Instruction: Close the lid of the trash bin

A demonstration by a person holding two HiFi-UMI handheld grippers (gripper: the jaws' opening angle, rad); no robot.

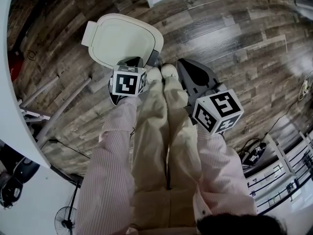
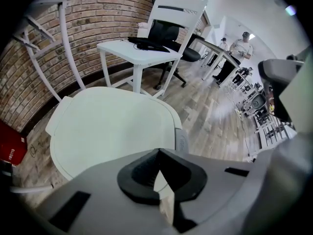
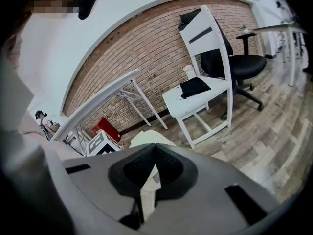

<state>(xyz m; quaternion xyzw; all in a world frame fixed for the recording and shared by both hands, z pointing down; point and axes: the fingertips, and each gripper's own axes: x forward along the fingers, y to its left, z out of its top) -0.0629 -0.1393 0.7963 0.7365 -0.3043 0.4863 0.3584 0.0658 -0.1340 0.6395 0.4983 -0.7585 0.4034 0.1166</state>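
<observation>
Cream trash bin lid [image 1: 122,40] looks already down, far-left on the wood floor [image 1: 234,38]. Left tongs [image 1: 133,61] at its near edge and right tongs [image 1: 185,65] are both pinched shut, empty. Pressing off-centre there could tip the bin.

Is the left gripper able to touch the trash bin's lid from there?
Probably yes. The left gripper, jaws together, hangs just above the near edge of the trash bin lid, pointing down at it, with nothing in between.
</observation>
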